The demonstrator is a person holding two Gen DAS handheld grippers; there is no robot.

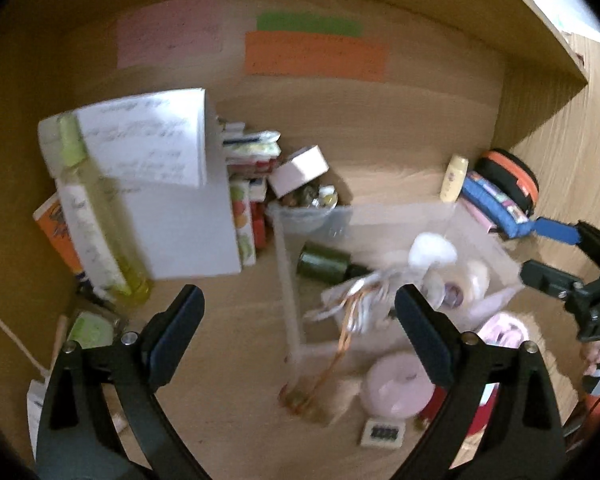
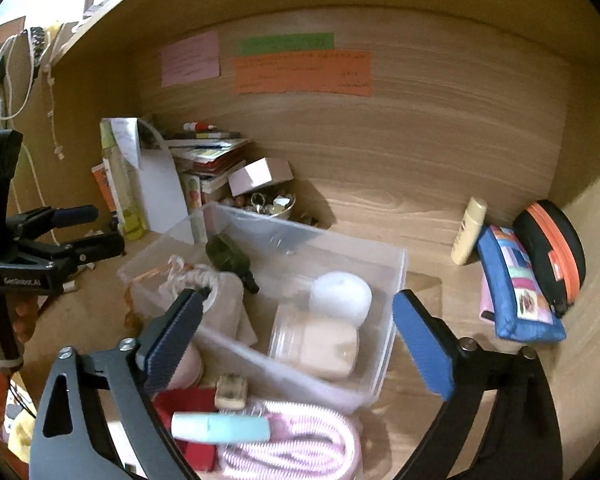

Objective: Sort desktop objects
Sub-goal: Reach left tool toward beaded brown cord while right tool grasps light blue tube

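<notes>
Your left gripper [image 1: 300, 320]: jaws spread wide, nothing between the pads, bare desk [image 1: 228, 400] beneath. Your right gripper [image 2: 296, 336]: jaws equally wide, empty, poised above the near edge of the clear plastic bin [image 2: 384, 280].

Bin contents, as seen from your right wrist: dark green bottle [image 2: 230, 254] lying on its side at the far left; white round puff [image 2: 340, 294] near the middle; clear jar [image 2: 314, 344] on its side at the front; beige drawstring pouch [image 2: 220, 300] by the left wall.

In front of the bin: pink-and-white striped cord [image 2: 300, 440], pale blue tube [image 2: 220, 428], red cloth [image 2: 188, 404].

Behind the bin: small bowl of trinkets [image 2: 268, 206] with a pink box [image 2: 260, 176] leaning over it; stack of books and papers [image 2: 208, 152]; tall yellow-green bottle [image 2: 120, 184] upright at the left.

Right of the bin: cream bottle [image 2: 470, 230] leaning on the back wall, blue patchwork pencil case [image 2: 516, 284], black case with orange zip [image 2: 552, 252].

Back wall: pink [image 2: 190, 58], green [image 2: 288, 43] and orange [image 2: 302, 72] notes.
</notes>
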